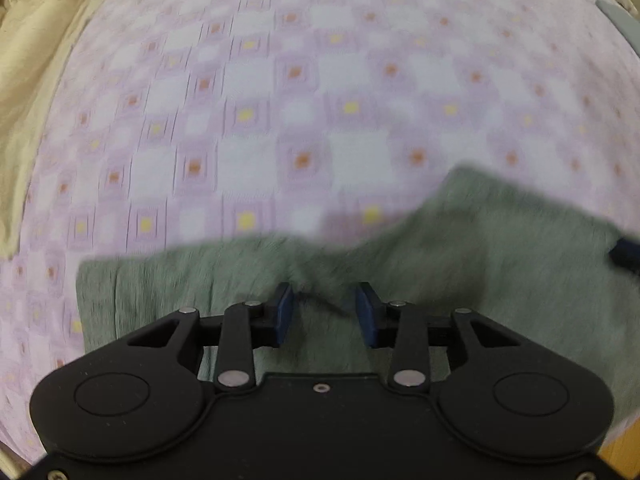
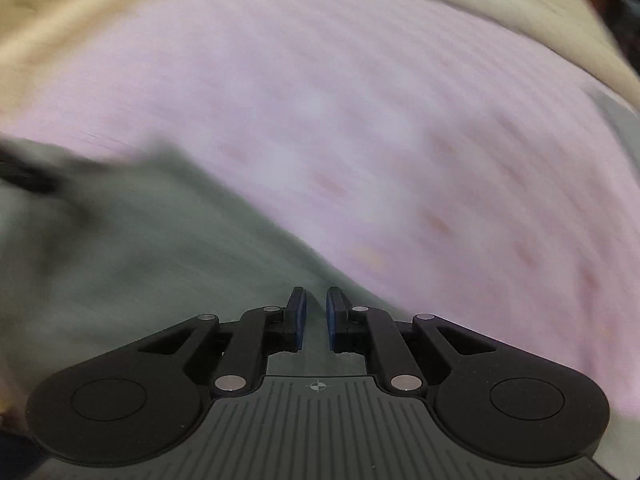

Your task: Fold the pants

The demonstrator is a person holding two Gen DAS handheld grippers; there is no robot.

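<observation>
Presently listed: green pants [image 1: 400, 264], lower frame on the patterned bed [image 1: 320, 100]; soft, light, limp knit, best taken at an edge or hem. Left claw [image 1: 326, 312] spread over them, empty. Right claw [image 2: 316, 316] narrowly parted, pinching nothing.

Black left gripper [image 1: 325, 312], blue-padded jaws, silver screws, ribbed grey right gripper [image 2: 316, 318]

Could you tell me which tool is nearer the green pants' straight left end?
Left. The left tool hovers just beside the pants' straight end; the right tool sits over their opposite side.
</observation>
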